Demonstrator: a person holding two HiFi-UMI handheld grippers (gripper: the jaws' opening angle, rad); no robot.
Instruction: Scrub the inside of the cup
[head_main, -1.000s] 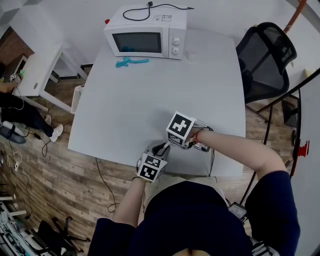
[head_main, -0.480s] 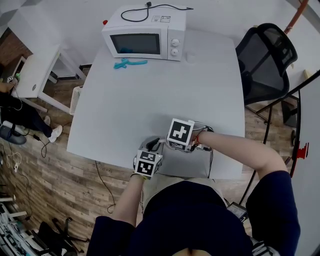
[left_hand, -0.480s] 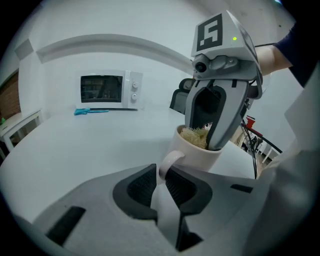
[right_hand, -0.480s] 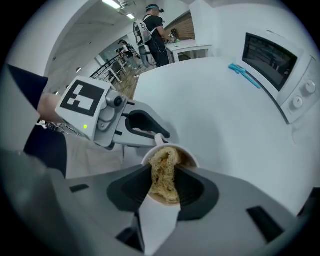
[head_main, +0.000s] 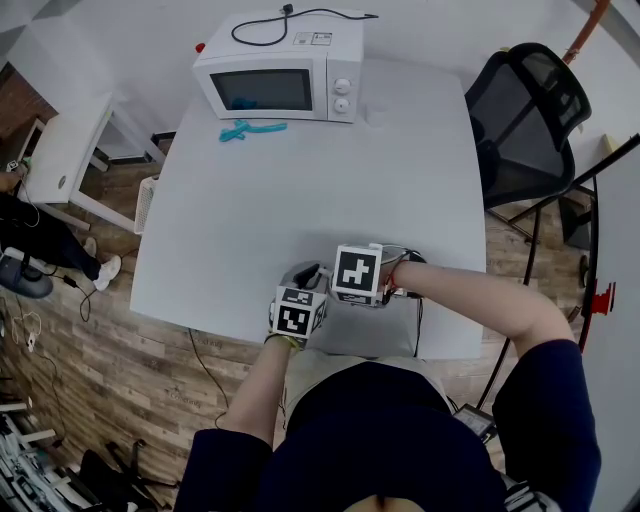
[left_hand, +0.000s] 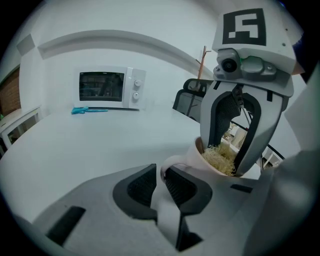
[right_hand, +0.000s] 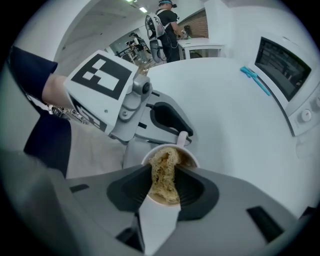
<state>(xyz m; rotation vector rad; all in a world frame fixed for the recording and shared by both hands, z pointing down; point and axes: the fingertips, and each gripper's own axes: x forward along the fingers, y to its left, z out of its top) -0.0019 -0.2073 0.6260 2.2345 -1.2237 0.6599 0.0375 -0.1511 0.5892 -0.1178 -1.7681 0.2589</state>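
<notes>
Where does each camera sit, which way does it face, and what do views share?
Head view: on the person's head, looking steeply down at the table; forearms and torso show.
Left gripper view: on the left gripper, looking across the table toward the microwave; its jaws clamp the cup by the handle.
Right gripper view: on the right gripper, looking down into the cup; its jaws pinch the scrubber; a forearm shows.
Shared: both gripper views show the cup and scrubber.

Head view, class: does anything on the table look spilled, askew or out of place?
Nothing is spilled. The one oddity: the microwave has its black cable coiled loose on its top, so it looks unplugged. A turquoise item lies alone on the table in front of it.
</notes>
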